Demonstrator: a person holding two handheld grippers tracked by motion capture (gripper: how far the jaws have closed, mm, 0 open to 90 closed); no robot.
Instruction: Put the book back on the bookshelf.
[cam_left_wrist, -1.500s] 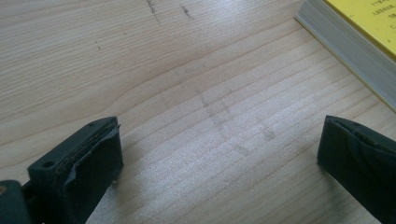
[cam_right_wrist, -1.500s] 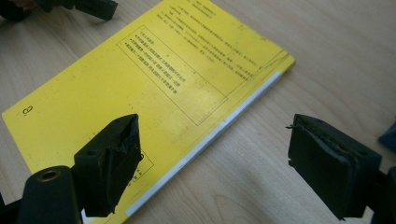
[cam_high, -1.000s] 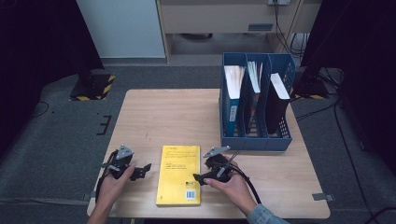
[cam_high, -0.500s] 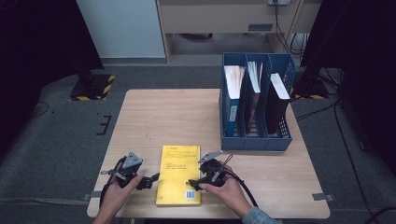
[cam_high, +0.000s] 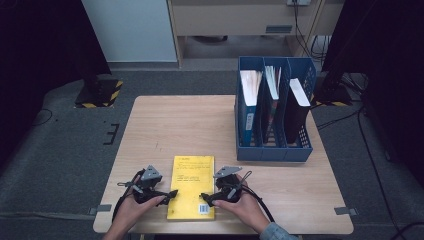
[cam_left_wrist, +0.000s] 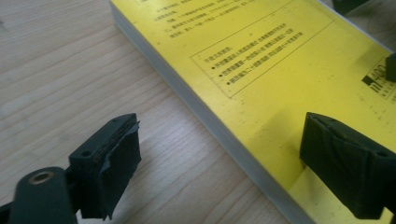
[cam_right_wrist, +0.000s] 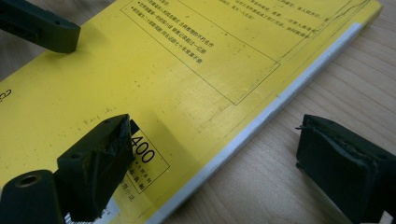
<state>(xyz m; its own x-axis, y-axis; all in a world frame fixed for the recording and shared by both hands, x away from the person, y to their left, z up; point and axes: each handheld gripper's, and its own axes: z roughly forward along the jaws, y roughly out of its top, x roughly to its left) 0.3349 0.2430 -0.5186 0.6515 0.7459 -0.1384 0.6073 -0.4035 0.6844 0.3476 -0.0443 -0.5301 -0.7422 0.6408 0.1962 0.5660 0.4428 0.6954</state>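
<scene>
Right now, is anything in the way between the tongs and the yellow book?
No. The left tongs and right tongs each straddle an edge of the yellow book, jaws open, nothing between.

Dim high view, dark edges; bright gripper views, blurred near fingers

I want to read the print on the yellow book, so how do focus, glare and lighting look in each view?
High view: dim room, evenly lit table, the book too small to read. Left gripper view: cover text fairly sharp, soft sheen, near jaws blurred. Right gripper view: print legible mid-cover, mild glare, a jaw shadow beside the number box.
</scene>
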